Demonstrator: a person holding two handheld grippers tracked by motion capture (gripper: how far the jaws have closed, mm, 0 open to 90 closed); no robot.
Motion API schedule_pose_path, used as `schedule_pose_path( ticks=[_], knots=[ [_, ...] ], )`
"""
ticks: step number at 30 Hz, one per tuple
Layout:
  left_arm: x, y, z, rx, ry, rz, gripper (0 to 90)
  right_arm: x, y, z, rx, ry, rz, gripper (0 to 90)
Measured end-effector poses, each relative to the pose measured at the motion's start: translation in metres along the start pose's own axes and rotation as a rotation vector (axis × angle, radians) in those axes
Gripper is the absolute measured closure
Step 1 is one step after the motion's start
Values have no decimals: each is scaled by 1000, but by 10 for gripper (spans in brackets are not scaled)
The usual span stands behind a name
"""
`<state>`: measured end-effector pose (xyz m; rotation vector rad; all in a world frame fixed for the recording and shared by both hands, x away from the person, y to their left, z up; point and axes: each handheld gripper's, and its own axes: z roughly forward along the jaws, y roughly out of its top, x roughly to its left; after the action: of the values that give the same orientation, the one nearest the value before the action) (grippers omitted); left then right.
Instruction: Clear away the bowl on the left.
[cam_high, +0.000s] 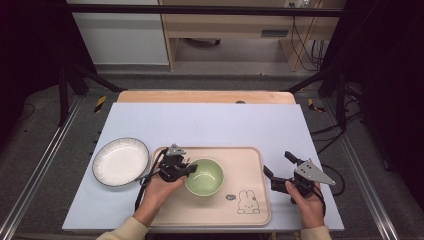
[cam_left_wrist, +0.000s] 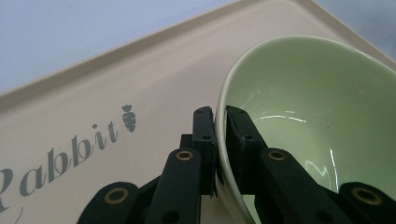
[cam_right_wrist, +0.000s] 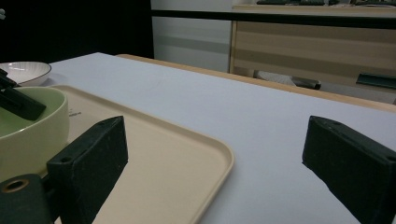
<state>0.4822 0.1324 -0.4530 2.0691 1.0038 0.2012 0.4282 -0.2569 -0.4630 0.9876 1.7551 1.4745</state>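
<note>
between left gripper (cam_left_wrist: 220, 140) pads, bowl rim (cam_left_wrist: 221, 116) (pinched)

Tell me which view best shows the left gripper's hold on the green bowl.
The left gripper view: the left gripper pinches the green bowl by its rim, one jaw inside, one outside. The high view shows the left gripper at the bowl's left edge, small. The right gripper view catches one jaw over the rim.

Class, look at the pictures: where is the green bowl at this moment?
In the high view the green bowl sits on the beige tray, right of the white plate; the left tongs clamp its left rim.
</note>
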Motion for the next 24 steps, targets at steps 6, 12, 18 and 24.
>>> schedule_pose_path(
  ticks=[6,12,18,24],
  knots=[
    [-2,0,-1,-13,14,22,809,-1,0,-1,-4,-3,5,69],
    [-7,2,-4,-43,34,56,710,0,1,-2,-3,-5,-3,69],
    [-10,6,-9,-82,41,88,609,0,2,-3,-3,-9,-9,69],
    [-12,8,-12,-123,21,103,502,0,2,-2,-1,-11,-14,70]
  ],
)
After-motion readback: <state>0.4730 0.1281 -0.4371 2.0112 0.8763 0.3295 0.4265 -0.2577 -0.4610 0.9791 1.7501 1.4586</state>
